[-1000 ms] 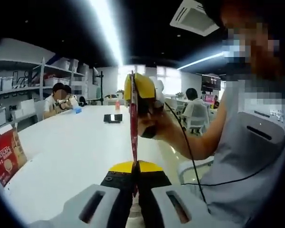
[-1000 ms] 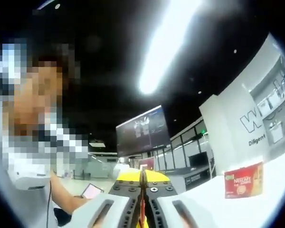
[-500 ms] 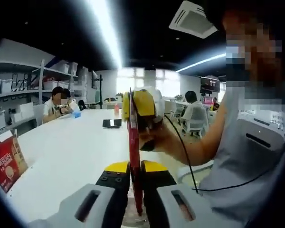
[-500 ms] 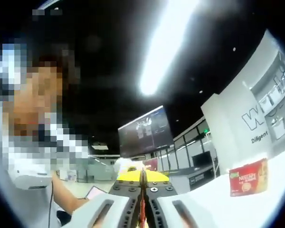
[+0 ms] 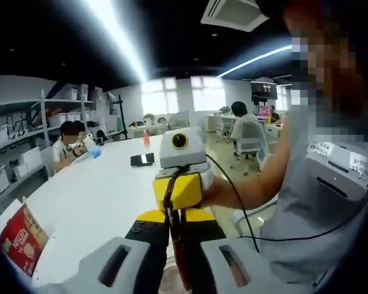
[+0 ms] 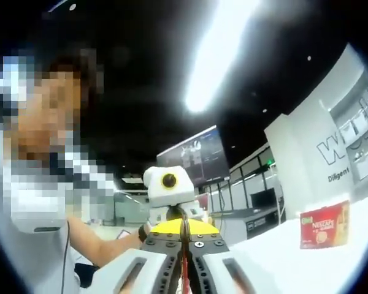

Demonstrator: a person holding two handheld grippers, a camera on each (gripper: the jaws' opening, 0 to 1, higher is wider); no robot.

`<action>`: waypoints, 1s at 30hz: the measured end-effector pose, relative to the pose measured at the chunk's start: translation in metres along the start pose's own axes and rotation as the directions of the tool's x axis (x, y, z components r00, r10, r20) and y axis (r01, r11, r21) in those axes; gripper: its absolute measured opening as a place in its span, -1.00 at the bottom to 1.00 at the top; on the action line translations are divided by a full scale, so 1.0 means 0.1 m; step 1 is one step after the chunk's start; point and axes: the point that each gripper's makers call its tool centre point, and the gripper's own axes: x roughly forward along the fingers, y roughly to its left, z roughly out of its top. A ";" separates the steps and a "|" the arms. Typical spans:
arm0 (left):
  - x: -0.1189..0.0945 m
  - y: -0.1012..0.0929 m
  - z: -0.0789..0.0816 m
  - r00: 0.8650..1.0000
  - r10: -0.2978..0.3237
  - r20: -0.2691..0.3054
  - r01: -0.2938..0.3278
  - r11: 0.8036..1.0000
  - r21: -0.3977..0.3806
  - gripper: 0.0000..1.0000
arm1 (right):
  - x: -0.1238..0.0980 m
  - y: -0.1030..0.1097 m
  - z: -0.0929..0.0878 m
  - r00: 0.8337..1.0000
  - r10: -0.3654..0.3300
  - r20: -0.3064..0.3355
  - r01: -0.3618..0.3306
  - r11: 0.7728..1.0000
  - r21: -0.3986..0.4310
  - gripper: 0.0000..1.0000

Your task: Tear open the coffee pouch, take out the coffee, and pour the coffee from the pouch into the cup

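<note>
The coffee pouch (image 5: 176, 245), a narrow red stick, is held edge-on between the closed jaws of the left gripper (image 5: 175, 228), in the air above the white table (image 5: 92, 202). In the left gripper view its upper end is pinched by the right gripper (image 5: 170, 193), whose yellow jaw tips are brought close against the left gripper's. In the right gripper view the same red strip (image 6: 184, 269) is seen clamped between the right gripper's (image 6: 184, 236) closed jaws, with the left gripper (image 6: 165, 202) directly beyond.

The pouch's long axis is judged to run roughly along the left gripper's jaws, its free end pointed toward the right gripper.

The main risk is judged to be a failed or uncontrolled tear: with both grips so close together, the film may slip from one pair of jaws, or it may split abruptly and scatter powder. No cup is seen. A red Nescafé box (image 5: 19, 239) stands on the table.
</note>
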 end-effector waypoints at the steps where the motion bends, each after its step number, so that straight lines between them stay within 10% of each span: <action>1: 0.00 0.00 -0.02 1.000 -0.001 -0.006 0.001 1.000 -0.001 -0.88 | 0.00 0.01 -0.01 1.000 0.003 -0.006 -0.003 1.000 -0.003 -0.99; 15: -0.03 -0.01 -0.11 1.000 -0.024 -0.001 0.024 0.994 -0.103 -0.92 | -0.03 0.00 -0.06 0.999 0.011 -0.032 -0.011 1.000 -0.003 -1.00; 30: -0.04 -0.04 -0.55 0.998 -0.035 -0.061 0.025 0.987 -0.158 -0.92 | -0.13 -0.06 0.11 1.000 -0.015 0.003 0.015 1.000 -0.015 -1.00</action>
